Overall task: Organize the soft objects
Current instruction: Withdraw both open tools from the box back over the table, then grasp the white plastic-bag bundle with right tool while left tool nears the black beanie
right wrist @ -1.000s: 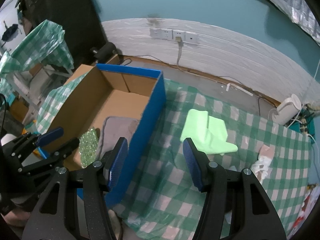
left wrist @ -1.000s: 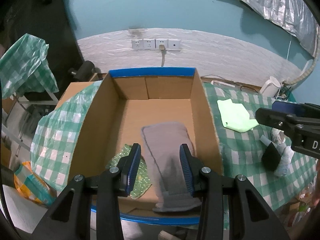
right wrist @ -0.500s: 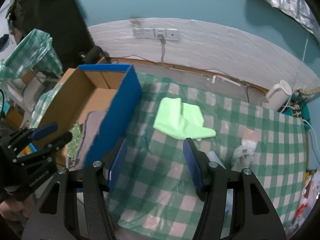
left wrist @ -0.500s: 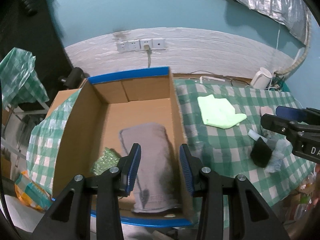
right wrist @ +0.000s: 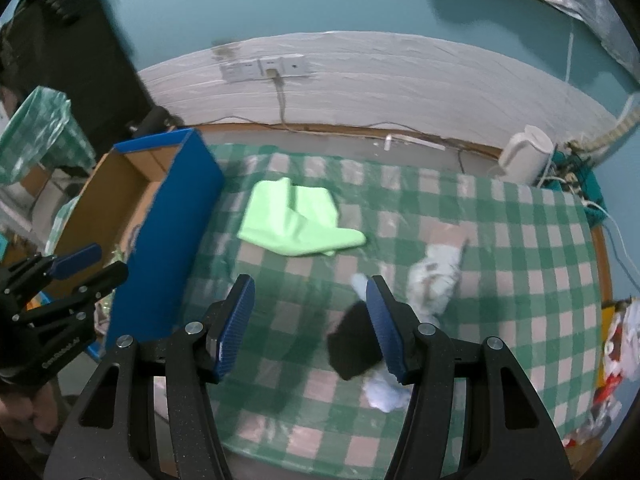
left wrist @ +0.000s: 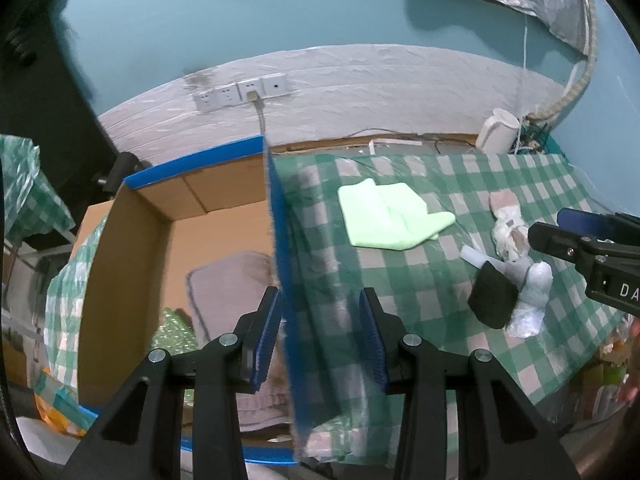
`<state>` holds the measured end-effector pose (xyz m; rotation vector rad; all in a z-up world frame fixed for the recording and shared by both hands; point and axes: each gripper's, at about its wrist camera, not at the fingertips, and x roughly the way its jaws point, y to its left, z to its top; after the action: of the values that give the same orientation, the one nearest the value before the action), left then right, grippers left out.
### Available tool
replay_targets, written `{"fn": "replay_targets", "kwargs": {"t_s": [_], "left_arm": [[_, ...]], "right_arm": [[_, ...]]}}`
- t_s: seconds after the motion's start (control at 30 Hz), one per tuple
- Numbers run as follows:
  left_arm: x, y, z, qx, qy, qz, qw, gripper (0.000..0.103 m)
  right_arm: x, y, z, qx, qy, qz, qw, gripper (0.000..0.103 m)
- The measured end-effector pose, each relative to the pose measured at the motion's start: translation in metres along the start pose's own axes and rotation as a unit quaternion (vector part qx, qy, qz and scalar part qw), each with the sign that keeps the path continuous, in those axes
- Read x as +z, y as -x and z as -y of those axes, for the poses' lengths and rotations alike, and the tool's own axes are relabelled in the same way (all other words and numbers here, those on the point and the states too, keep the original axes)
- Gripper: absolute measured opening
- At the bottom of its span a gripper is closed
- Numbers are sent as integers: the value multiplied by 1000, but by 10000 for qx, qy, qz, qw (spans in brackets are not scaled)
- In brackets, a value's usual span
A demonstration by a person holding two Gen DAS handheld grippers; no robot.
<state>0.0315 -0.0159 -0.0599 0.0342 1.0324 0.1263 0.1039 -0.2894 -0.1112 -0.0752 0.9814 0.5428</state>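
A blue-sided cardboard box [left wrist: 280, 248] [right wrist: 168, 216] stands at the table's left and holds a grey cloth [left wrist: 232, 288] and a green sparkly piece [left wrist: 174, 330]. A light green cloth [left wrist: 386, 218] [right wrist: 296, 220] lies on the checked tablecloth. A black soft piece [left wrist: 494, 298] [right wrist: 352, 344] lies beside white and pale blue soft pieces [left wrist: 530, 298] [right wrist: 434, 280]. My left gripper [left wrist: 320, 336] is open and empty above the box's right wall. My right gripper [right wrist: 310, 324] is open and empty over the table, just left of the black piece.
A white kettle [right wrist: 524, 156] and tangled cables stand at the table's back right. Wall sockets [right wrist: 264, 70] with a hanging cord are behind. A green checked bag [right wrist: 36, 136] sits far left. The green checked tablecloth [right wrist: 520, 260] covers the table.
Both grippers have swung to the right. The left one has left the grey cloth in the box and now sits over the box's right wall. The right one has neared the black piece.
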Motion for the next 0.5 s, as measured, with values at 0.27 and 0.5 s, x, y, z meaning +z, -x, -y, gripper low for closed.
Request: {"fn": "replay_targets", "kwargs": {"t_s": [0.27, 0.5], "left_arm": [[4, -8, 32, -32, -265, -103, 9996, 41], [6, -19, 51, -63, -392, -227, 9990, 41]], "right_arm": [[-15, -1, 38, -136, -266, -52, 9995, 59], [-25, -6, 62, -199, -475, -147, 9986, 58]]}}
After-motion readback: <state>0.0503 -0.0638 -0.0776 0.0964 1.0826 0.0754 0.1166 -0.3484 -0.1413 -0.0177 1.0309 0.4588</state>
